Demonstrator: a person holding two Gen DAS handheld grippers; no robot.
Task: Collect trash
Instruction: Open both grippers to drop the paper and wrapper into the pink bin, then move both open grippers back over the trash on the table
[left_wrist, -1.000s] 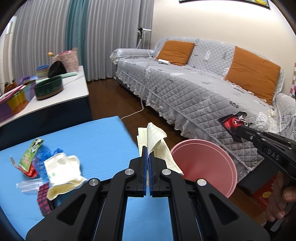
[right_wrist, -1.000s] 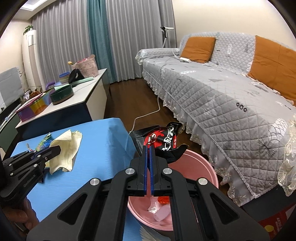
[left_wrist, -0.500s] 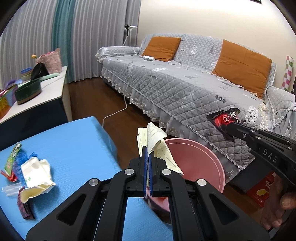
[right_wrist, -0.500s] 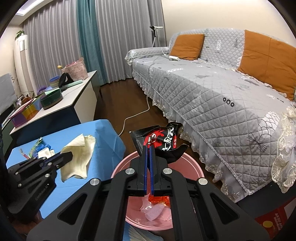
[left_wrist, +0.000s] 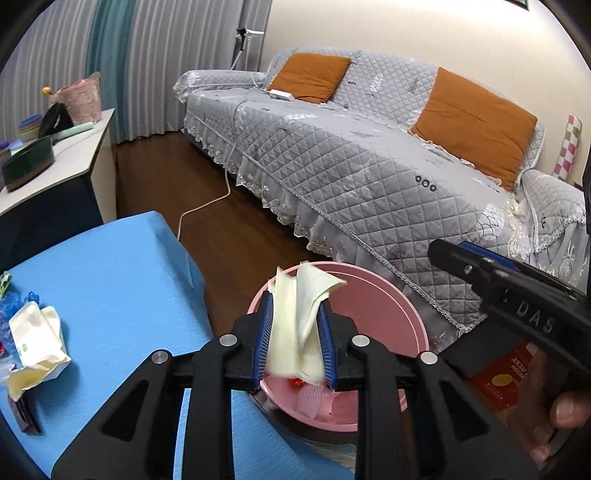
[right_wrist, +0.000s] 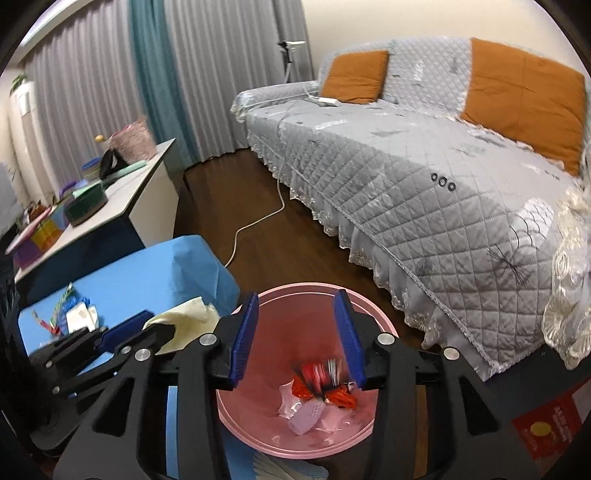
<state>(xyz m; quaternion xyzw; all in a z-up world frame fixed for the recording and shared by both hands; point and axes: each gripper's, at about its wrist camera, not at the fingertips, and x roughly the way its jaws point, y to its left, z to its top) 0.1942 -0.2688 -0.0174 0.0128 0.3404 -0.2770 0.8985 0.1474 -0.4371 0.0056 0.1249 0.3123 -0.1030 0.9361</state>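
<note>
Over the pink bin (left_wrist: 384, 306), the left gripper (left_wrist: 295, 343) is opening around limp, feather-light paper (left_wrist: 299, 325); at three o'clock the right gripper (right_wrist: 297, 334) opens, empty, its wrapper (right_wrist: 321, 384) dropped.

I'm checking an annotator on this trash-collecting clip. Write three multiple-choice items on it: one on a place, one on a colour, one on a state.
1. Where is the pink bin?
A. on the sofa
B. on the floor beside the blue table
C. on the white counter

2. What colour are the sofa cushions?
A. orange
B. green
C. black

3. What lies between the fingers of the left gripper?
A. a red wrapper
B. nothing
C. cream paper

Answers: 1 B, the bin stands low against the table's edge, in front of the sofa. 2 A, both cushions are orange. 3 C, the folded paper sits between the opening jaws, above the bin.
</note>
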